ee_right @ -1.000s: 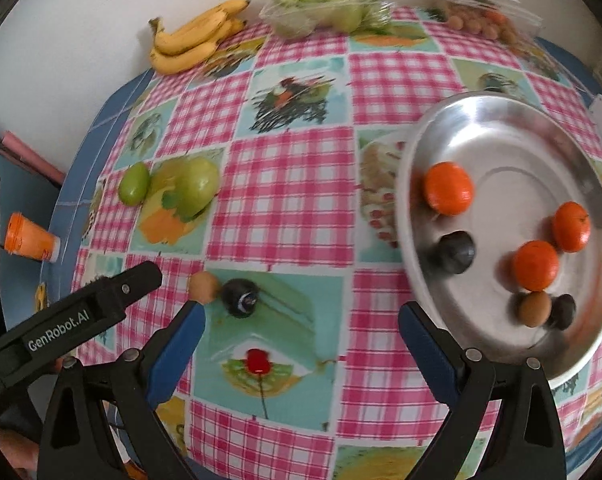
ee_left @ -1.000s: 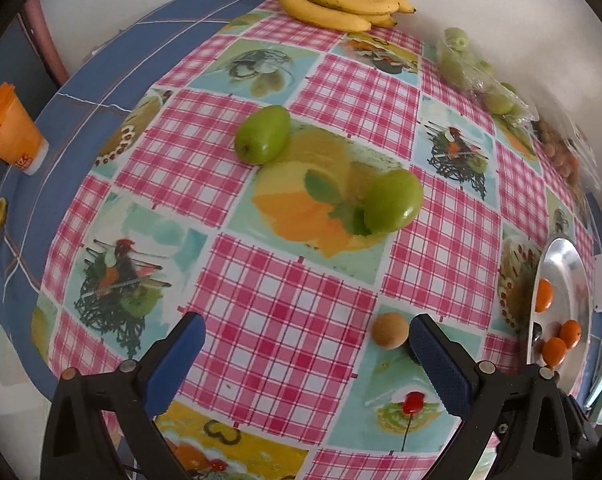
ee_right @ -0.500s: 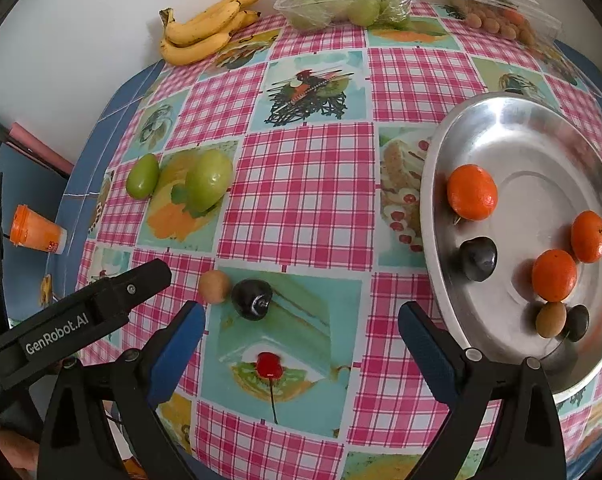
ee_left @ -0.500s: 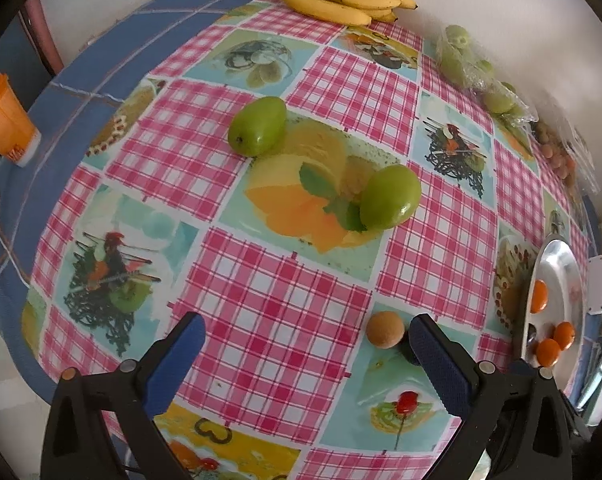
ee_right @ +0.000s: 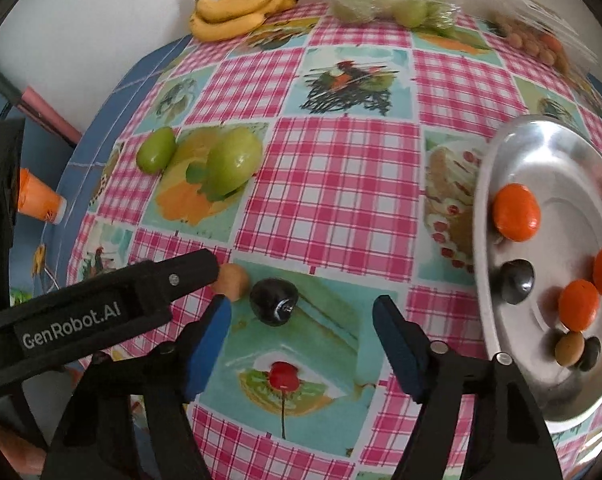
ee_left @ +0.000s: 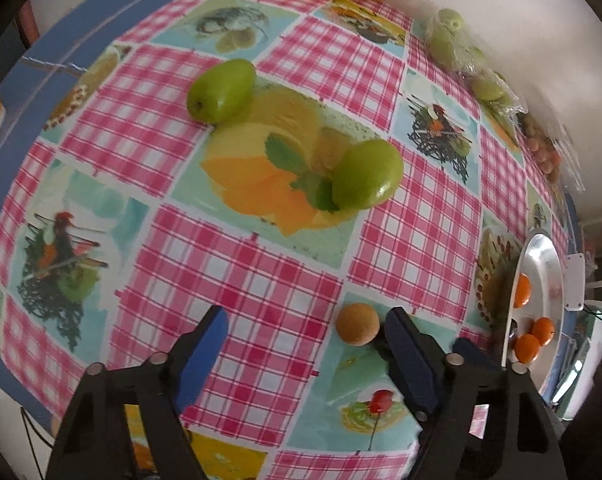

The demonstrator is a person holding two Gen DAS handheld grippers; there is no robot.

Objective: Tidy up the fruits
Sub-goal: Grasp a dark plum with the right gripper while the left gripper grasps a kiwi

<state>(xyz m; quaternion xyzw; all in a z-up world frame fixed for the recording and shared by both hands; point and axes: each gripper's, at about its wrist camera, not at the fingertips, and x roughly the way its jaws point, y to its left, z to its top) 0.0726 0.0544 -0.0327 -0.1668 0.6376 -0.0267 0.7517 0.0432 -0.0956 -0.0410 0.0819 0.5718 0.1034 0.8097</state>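
Left gripper spread beside a small brown fruit, right gripper spread before a dark plum, steel tray at the tabletop's right edge

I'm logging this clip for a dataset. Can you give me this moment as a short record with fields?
setting: table with a pink checked fruit-print cloth
left gripper: open, holding nothing, small brown fruit just inside its right finger
right gripper: open, holding nothing, dark plum ahead between its fingers
metal tray: three oranges, two dark fruits, one brown fruit
loose on cloth: two green fruits
far edge: bananas, two clear bags of fruit
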